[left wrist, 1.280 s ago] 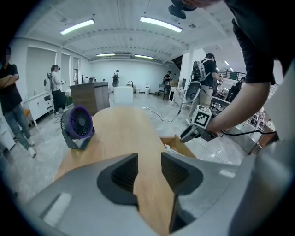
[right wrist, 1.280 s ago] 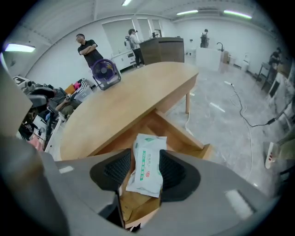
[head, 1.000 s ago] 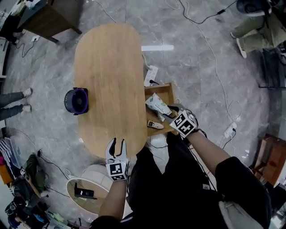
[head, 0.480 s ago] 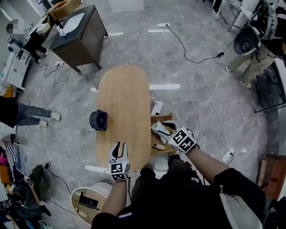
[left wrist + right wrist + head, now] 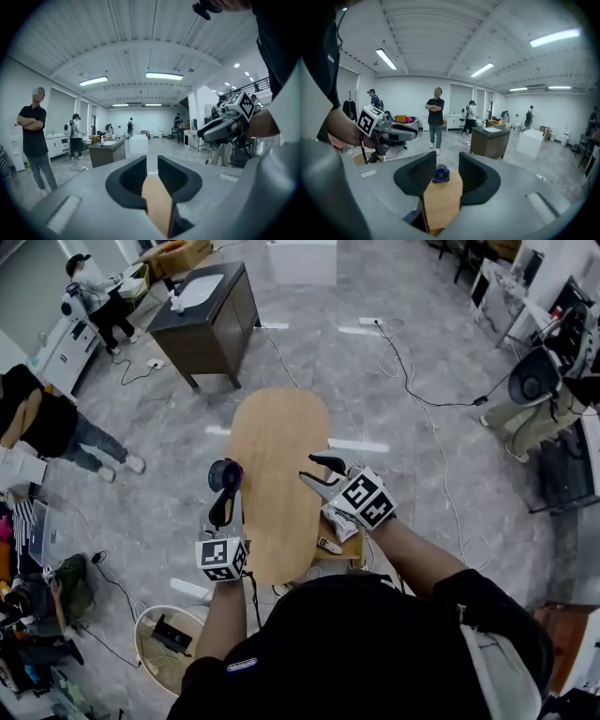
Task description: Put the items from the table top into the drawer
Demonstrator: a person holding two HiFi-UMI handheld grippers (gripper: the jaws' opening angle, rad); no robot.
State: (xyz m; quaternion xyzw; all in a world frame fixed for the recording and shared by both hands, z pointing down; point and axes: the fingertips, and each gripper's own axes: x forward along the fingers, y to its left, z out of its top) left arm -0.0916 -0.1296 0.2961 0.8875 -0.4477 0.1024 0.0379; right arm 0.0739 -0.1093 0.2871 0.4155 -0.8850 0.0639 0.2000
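Note:
A long oval wooden table (image 5: 281, 432) carries one round purple object (image 5: 225, 474) at its left edge. My left gripper (image 5: 228, 504) hangs just short of that object, jaws narrowly apart and empty; its own view shows only a strip of table (image 5: 157, 201) between the pads. My right gripper (image 5: 317, 472) is open and empty over the table's right edge. In its view the purple object (image 5: 440, 173) lies far off beyond the jaws. The open wooden drawer (image 5: 353, 549) at the table's right side holds a white packet (image 5: 339, 522) and a small remote (image 5: 328, 546).
A dark cabinet (image 5: 208, 320) stands beyond the table's far end, and a white box (image 5: 302, 259) farther back. Cables run over the grey floor. People stand at the left (image 5: 47, 418). A round white basket (image 5: 161, 645) sits on the floor near my left side.
Both grippers have risen and the scene looks farther below. The right gripper left the drawer and came over the table's edge. The left one moved forward to the purple object.

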